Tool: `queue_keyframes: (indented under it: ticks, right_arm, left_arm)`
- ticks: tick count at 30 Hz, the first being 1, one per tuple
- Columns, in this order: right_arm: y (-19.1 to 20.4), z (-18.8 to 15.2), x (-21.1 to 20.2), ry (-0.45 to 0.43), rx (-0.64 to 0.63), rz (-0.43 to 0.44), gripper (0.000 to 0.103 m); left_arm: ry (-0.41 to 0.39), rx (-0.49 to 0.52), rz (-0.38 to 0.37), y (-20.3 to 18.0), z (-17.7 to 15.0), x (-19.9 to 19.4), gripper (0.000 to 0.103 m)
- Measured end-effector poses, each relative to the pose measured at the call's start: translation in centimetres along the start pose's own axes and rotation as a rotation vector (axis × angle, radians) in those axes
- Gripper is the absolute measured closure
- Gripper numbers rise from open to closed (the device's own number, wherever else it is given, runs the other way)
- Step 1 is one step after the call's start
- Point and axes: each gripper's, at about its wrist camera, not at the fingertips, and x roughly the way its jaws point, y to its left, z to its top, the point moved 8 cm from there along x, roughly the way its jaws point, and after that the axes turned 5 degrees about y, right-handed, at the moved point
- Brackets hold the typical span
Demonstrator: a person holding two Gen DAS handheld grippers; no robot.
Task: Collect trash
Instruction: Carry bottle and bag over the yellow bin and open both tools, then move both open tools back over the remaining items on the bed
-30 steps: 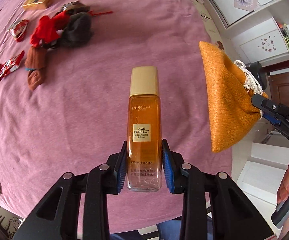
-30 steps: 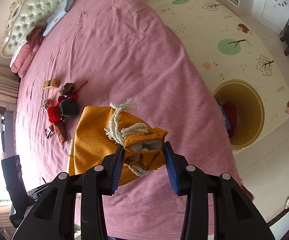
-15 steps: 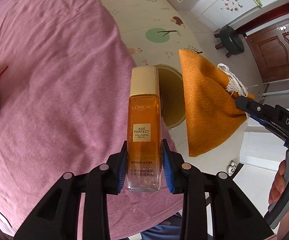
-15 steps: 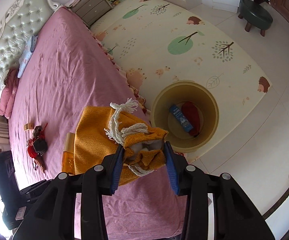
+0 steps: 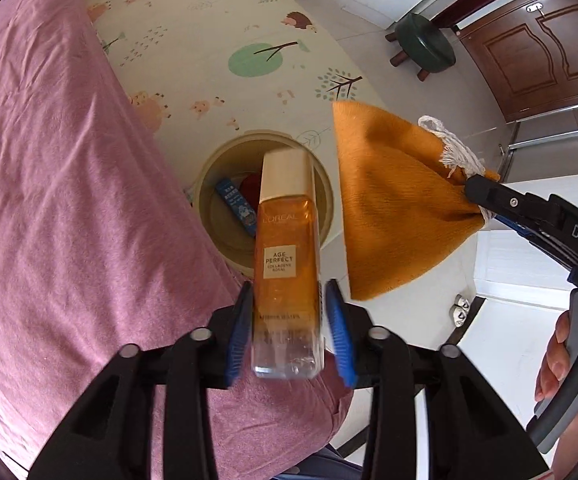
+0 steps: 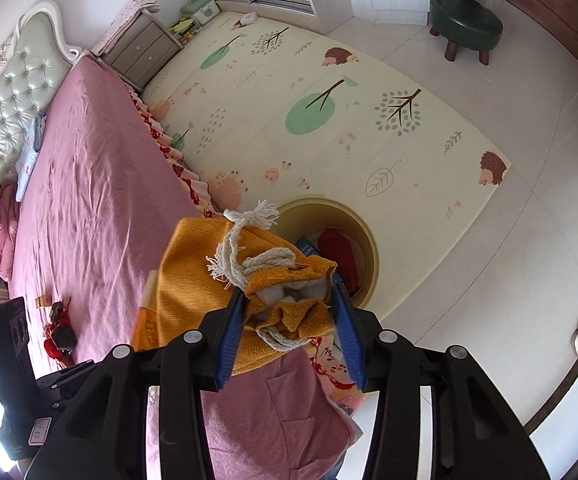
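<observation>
My left gripper has just opened: small gaps show on both sides of an amber L'Oreal bottle that is blurred between the jaws, above a round yellow bin on the floor. The bin holds a blue box and a red item. My right gripper is shut on the neck of an orange drawstring pouch, which hangs beside the bottle in the left wrist view. The bin shows behind the pouch in the right wrist view.
The pink bed fills the left side, with leftover clothes and wrappers on it. A patterned play mat covers the floor. A green stool stands near the door.
Both grippers swung from over the bed to above the bin. The left jaws have parted from the bottle, which is now blurred and slipping down.
</observation>
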Motion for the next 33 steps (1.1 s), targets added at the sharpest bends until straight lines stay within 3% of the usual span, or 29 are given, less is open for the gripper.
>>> queue_keyframes:
  ticks: [2,8,14,23,33]
  right_arm:
    - [-0.3,0.6,-0.2,-0.010,0.002,-0.003,0.052]
    - [-0.2,1.2,0.0,-0.001,0.021,0.018,0.052]
    - [1.9,1.0,0.2,0.012,-0.008,0.035,0.052]
    - [7.3,-0.1,0.7,0.028,-0.097,0.047,0.052]
    - [16.9,-4.4,2.7,0.088,-0.255,0.077,0.052]
  left_arm:
    - [-0.038,0.019,0.054,-0.1,0.8,-0.2,0.026]
    - [-0.035,0.043,0.091,0.4,1.1,-0.7,0.026]
    - [-0.056,0.020,0.081,1.9,0.8,-2.1,0.026]
    - [-0.099,-0.054,0.053,5.5,-1.2,-4.4,0.026]
    - [-0.164,-0.213,0.066,13.9,-6.3,-7.8,0.026]
